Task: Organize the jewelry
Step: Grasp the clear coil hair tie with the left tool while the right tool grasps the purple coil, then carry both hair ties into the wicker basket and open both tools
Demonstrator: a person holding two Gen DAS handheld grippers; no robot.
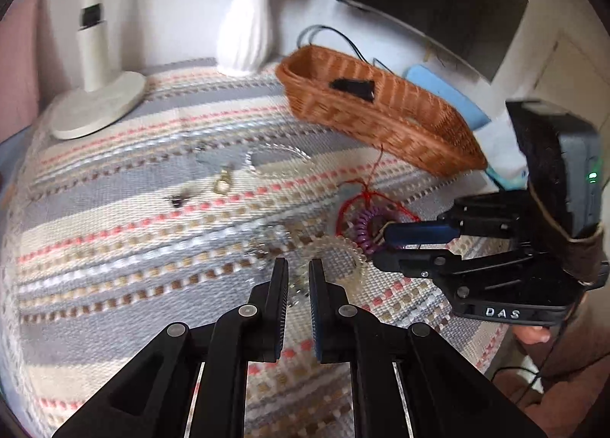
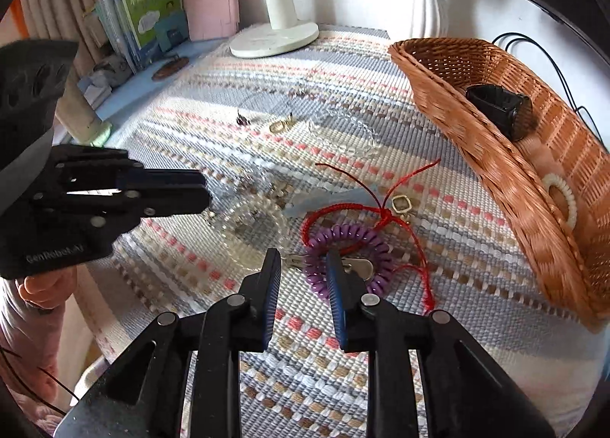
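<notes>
Beside wicker basket (image 2: pixel 495 178): purple coil (image 2: pixel 349 247), red cord (image 2: pixel 400 190), perhaps clear beads (image 2: pixel 251 232).

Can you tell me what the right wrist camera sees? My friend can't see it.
The right gripper, jaws open, hovers over a purple spiral hair tie tangled with a red string bracelet on a striped woven cloth; a wicker basket sits right.

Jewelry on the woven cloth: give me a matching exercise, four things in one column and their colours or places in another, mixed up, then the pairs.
Things:
1. coil band
2. cord bracelet
3. black box
4. lamp base

Colour or place:
A. red
B. inside the basket
C. purple
D. white, at the far edge of the cloth

Pairs: 1-C, 2-A, 3-B, 4-D
</notes>
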